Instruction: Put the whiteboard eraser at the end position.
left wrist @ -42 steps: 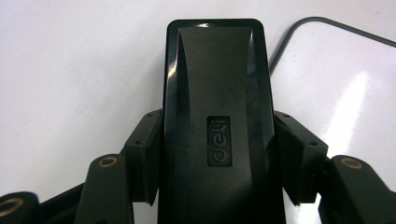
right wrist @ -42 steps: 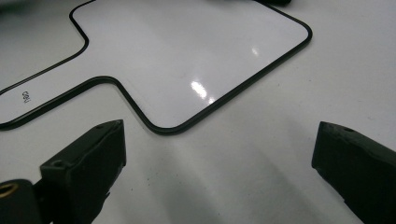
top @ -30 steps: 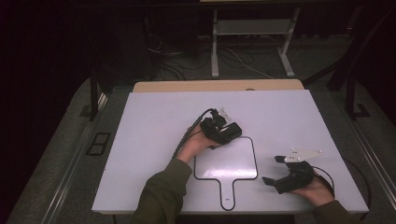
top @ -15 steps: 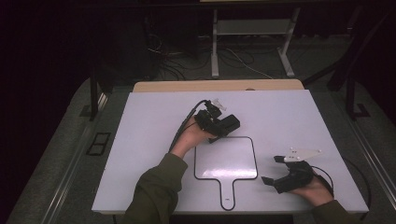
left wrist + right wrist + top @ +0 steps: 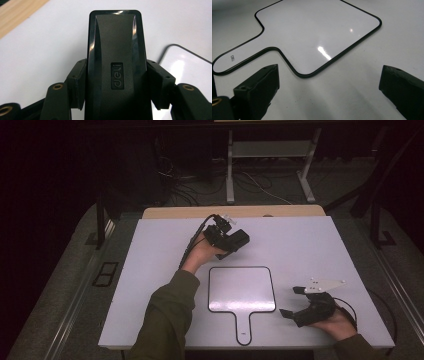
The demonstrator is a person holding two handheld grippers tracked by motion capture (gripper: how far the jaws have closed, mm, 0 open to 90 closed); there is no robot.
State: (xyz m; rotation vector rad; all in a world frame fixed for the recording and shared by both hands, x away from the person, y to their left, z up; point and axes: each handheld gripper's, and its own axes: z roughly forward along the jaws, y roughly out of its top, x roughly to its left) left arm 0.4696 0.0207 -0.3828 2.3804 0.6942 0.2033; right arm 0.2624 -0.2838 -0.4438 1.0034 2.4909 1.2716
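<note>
Glossy black plastic eraser (image 5: pixel 116 62)

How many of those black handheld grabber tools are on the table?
2. The left gripper is at the table's far middle, clamped on a black eraser. The right gripper rests near the front right corner, beside the small whiteboard.

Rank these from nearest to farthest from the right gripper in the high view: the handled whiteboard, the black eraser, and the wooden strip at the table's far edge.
Measured from the right gripper, low on the right:
1. Handled whiteboard, flat on the table just to its left.
2. Black eraser, clamped in the left gripper, beyond the board's far left corner.
3. Wooden strip, along the far edge.
</note>
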